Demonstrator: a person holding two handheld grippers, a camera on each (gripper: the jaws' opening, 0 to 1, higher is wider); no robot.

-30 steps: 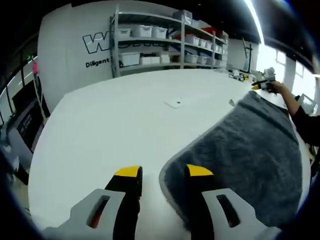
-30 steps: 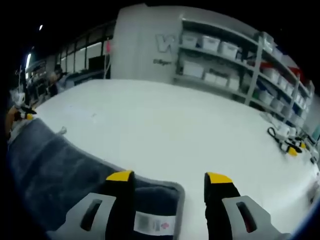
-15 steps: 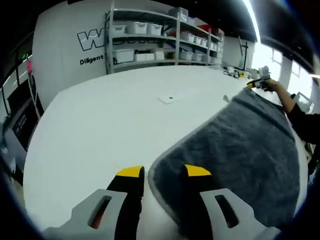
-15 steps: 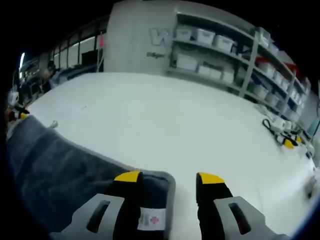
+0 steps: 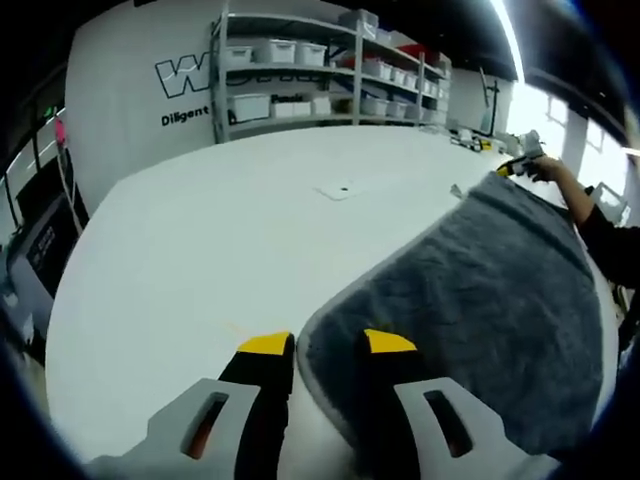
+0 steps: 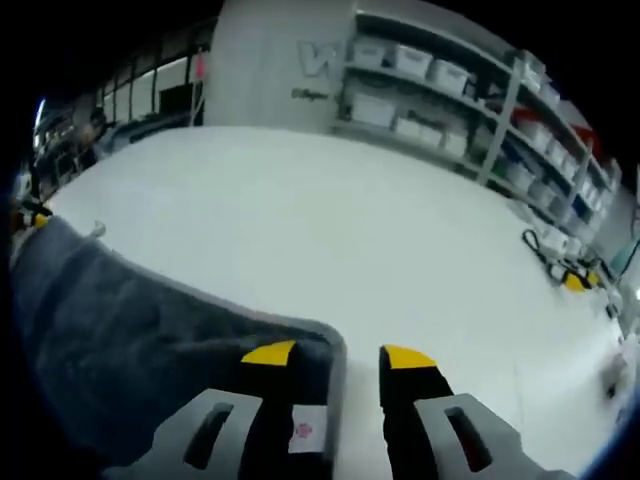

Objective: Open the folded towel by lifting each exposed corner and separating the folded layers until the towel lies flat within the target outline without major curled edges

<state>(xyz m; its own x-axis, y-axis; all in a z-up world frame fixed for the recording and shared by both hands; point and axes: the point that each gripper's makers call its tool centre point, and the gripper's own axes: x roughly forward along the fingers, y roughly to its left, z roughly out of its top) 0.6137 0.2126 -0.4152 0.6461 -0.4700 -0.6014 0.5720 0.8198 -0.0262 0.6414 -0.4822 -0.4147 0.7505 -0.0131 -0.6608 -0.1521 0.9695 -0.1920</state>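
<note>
In the left gripper view, our left hand-held gripper point(image 5: 328, 345) pinches the near corner of the grey towel point(image 5: 480, 300), which stretches across the white worktop point(image 5: 220, 240). In the right gripper view, our right hand-held gripper point(image 6: 338, 355) pinches the towel point(image 6: 120, 320) corner beside its label point(image 6: 301, 431).

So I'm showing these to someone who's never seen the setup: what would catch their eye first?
Probably the grey towel, stretched over the white table with a corner held in each gripper: the left gripper has its yellow-tipped jaws closed on the near corner, and the right gripper clamps the corner bearing a small white label. Next, the shelving of white bins along the far wall.
</note>
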